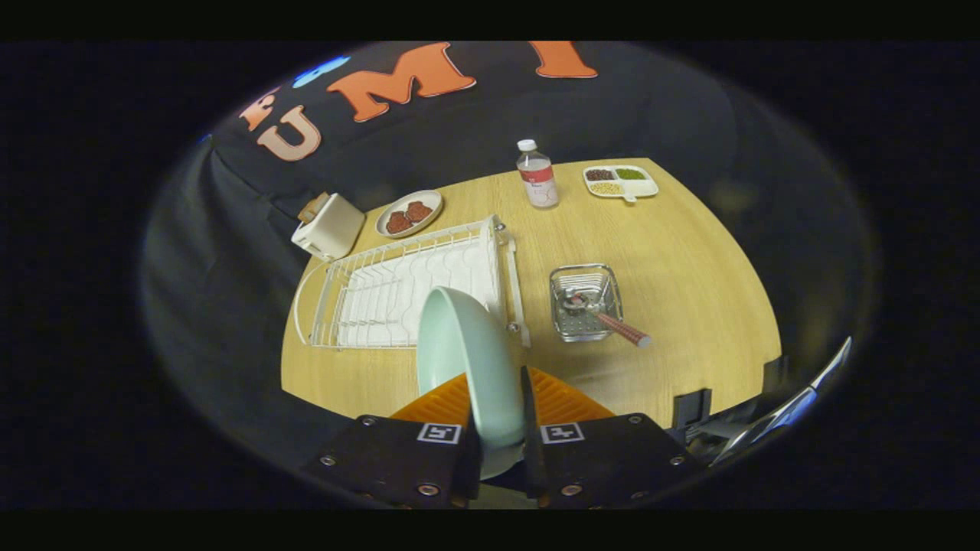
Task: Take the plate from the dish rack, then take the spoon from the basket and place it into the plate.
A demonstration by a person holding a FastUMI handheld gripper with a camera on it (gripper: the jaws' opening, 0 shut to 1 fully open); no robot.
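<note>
The gripper (pixel 501 428) clamps the plate (pixel 467 360) by its rim above the table's (pixel 689 252) near edge, so a tilt could slip it onto the dish rack (pixel 398 295).

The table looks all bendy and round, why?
In the gripper view, the fisheye lens bows the round wooden table and white wire dish rack; the pale green plate, pinched in the hand-held gripper, looms large; light falls centrally, edges darken.
</note>
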